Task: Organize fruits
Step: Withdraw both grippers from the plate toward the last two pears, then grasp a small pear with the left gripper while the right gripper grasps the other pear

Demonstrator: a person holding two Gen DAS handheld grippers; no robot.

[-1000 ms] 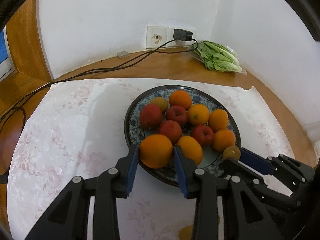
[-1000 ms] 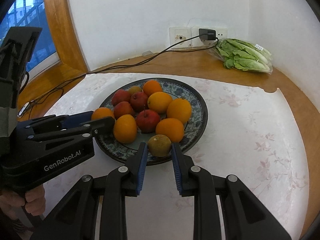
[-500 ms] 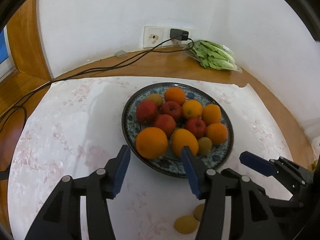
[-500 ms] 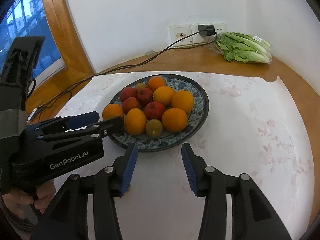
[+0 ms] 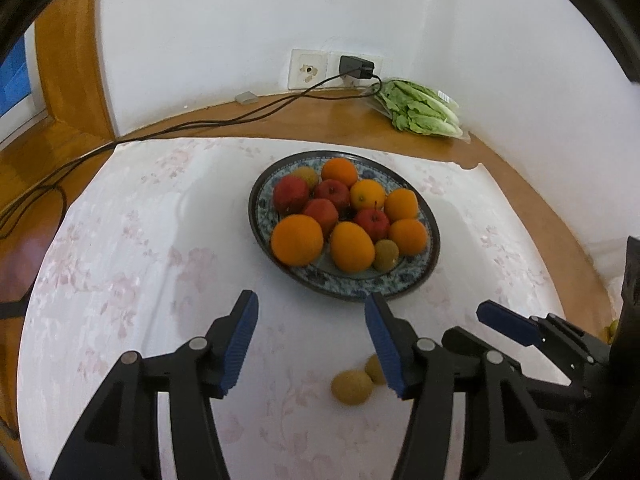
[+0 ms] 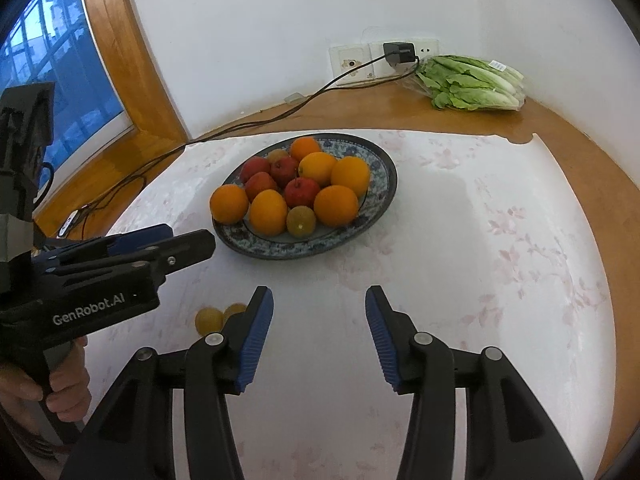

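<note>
Hovering short of the plate (image 5: 434, 240), both grippers' jaws are opening, empty; next calls for closing on the two small fruits (image 5: 352, 387) beneath them.

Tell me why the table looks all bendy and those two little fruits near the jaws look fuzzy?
Both wrist views use fisheye lenses, so the table edge and window frame curve. In the left wrist view, the two small fruits sit close to the lens and look soft; in the right wrist view they blur too. The plate stays sharp.

Fruit (image 5: 297, 240) lies on plate (image 5: 434, 258); lettuce (image 5: 420, 110) behind it.
</note>
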